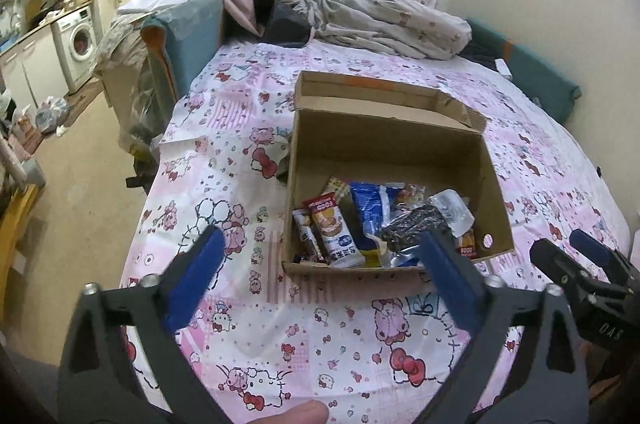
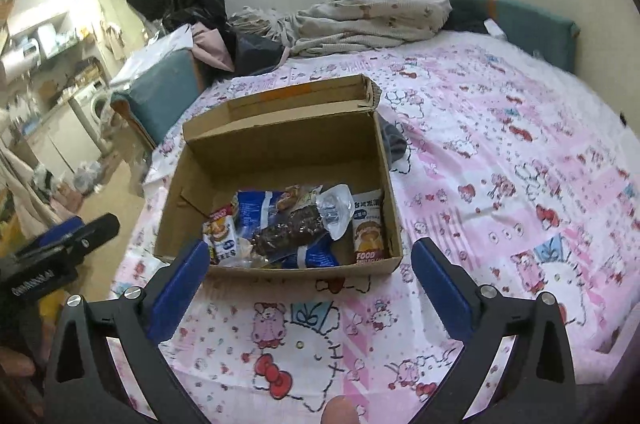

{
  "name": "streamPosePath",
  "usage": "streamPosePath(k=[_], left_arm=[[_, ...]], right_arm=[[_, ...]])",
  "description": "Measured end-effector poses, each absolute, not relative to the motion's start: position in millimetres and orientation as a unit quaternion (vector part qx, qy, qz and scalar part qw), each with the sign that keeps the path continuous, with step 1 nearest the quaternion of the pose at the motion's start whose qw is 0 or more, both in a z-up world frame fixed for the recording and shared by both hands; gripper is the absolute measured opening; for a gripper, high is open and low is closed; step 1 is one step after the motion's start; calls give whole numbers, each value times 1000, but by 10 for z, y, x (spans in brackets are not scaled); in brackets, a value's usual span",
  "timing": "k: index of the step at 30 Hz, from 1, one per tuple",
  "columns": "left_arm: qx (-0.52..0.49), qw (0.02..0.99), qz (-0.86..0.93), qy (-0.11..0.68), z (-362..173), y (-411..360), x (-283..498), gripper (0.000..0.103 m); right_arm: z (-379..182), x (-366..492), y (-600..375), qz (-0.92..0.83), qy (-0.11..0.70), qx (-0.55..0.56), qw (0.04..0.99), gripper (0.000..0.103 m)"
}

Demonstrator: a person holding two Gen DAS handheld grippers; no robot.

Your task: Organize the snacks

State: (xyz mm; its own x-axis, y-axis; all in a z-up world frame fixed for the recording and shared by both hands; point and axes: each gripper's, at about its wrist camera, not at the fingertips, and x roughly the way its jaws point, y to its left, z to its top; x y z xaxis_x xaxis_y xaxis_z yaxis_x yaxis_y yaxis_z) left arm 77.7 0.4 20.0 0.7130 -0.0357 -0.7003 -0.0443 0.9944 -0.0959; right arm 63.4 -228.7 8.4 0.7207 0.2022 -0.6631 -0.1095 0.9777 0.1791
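Observation:
An open cardboard box (image 1: 384,143) sits on the bed; it also shows in the right wrist view (image 2: 280,151). Inside lie several snack packets: a blue bag (image 1: 370,207), a clear bag of dark snack (image 1: 416,228), a white and red packet (image 1: 332,228), and an orange FOOD packet (image 2: 368,232). My left gripper (image 1: 320,248) is open and empty, held above the bed in front of the box. My right gripper (image 2: 310,260) is open and empty, also just in front of the box. The right gripper also shows in the left wrist view (image 1: 576,252).
The bed has a pink cartoon sheet (image 1: 320,336). A crumpled blanket (image 1: 392,15) and dark clothes (image 1: 284,19) lie at the far end. A teal cushion (image 1: 192,43) stands at the left edge. Beyond it are floor and a washing machine (image 1: 78,43).

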Motion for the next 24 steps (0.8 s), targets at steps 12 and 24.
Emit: streamPosePath(k=[12, 24], left_arm=[[-47, 919, 7, 392, 125, 35, 795, 103], [-32, 922, -2, 386, 147, -22, 748, 103]], right_arm=[[57, 698, -2179, 67, 356, 47, 931, 103], [46, 719, -2251, 57, 361, 59, 929, 103]])
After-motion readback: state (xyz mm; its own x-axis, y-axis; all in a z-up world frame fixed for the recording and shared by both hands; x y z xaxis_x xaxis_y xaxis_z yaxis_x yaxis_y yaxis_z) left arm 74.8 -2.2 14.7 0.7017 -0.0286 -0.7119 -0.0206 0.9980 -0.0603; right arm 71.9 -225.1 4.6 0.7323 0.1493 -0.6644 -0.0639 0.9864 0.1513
